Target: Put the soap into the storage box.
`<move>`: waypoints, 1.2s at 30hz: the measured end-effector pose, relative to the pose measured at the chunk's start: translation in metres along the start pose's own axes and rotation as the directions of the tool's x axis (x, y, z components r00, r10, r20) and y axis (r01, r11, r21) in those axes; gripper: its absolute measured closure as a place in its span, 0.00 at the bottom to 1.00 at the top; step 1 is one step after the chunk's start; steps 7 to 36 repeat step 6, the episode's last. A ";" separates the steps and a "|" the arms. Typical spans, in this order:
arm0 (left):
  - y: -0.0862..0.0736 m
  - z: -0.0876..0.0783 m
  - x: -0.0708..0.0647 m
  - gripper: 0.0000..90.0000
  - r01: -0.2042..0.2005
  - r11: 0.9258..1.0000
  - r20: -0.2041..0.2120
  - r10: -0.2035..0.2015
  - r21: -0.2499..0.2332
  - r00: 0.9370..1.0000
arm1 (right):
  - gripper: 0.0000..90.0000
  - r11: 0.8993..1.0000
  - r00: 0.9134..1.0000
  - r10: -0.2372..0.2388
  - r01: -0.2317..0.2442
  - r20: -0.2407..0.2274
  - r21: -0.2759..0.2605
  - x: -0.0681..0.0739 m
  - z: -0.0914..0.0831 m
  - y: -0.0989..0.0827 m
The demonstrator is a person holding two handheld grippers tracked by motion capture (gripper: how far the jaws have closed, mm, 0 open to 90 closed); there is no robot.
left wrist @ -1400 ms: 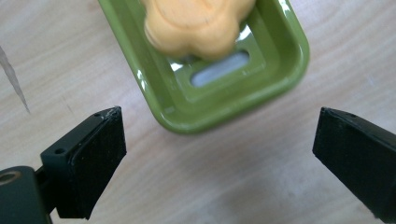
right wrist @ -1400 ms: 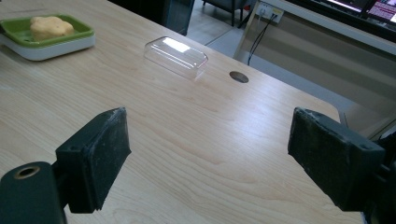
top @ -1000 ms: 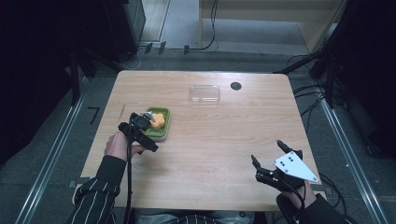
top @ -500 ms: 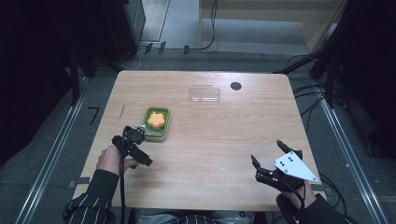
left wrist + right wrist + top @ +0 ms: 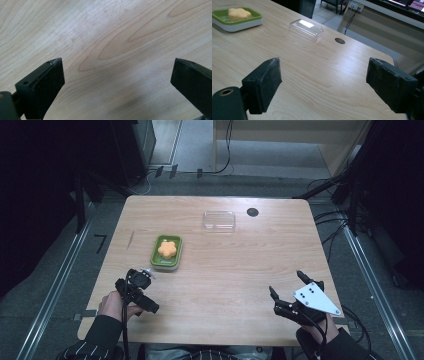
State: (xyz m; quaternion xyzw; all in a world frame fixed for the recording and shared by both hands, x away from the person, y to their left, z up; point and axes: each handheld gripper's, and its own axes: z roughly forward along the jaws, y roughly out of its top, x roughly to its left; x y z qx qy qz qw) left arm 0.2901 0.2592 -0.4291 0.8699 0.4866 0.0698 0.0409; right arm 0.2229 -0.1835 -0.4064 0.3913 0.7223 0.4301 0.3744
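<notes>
Both grippers rest near the table's [image 5: 230, 270] front edge, jaws apart and empty. The left gripper [image 5: 137, 290] and right gripper [image 5: 290, 295] sit clear of the green tray [image 5: 166, 262], probably a neutral standby position.

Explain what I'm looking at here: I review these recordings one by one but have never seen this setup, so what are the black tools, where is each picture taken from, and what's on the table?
There is no robot. A person sits at a wooden table and holds a two-jaw tool in each hand. The high view looks down from above: the left hand-held gripper is at the lower left, the right hand-held gripper at the lower right, with a grey three-cornered plate on top. The other two pictures come from cameras riding on those tools, looking out between their black jaws. Both sets of jaws stand wide apart with nothing between them. On the table lie a green soap dish with an orange flower-shaped piece in it, a clear plastic lid farther back, and a small dark round spot beside it.
</notes>
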 end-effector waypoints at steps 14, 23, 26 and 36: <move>0.002 -0.001 0.003 0.00 0.005 0.999 -0.002 -0.005 -0.045 1.000 | 0.15 1.000 1.000 0.006 -0.006 0.003 0.000 -0.002 -0.001 -0.001; 0.002 -0.001 0.003 0.00 0.005 0.999 -0.002 -0.005 -0.045 1.000 | 0.15 1.000 1.000 0.006 -0.006 0.003 0.000 -0.002 -0.001 -0.001; 0.002 -0.001 0.003 0.00 0.005 0.999 -0.002 -0.005 -0.045 1.000 | 0.15 1.000 1.000 0.006 -0.006 0.003 0.000 -0.002 -0.001 -0.001; 0.002 -0.001 0.003 0.00 0.005 0.999 -0.002 -0.005 -0.045 1.000 | 0.15 1.000 1.000 0.006 -0.006 0.003 0.000 -0.002 -0.001 -0.001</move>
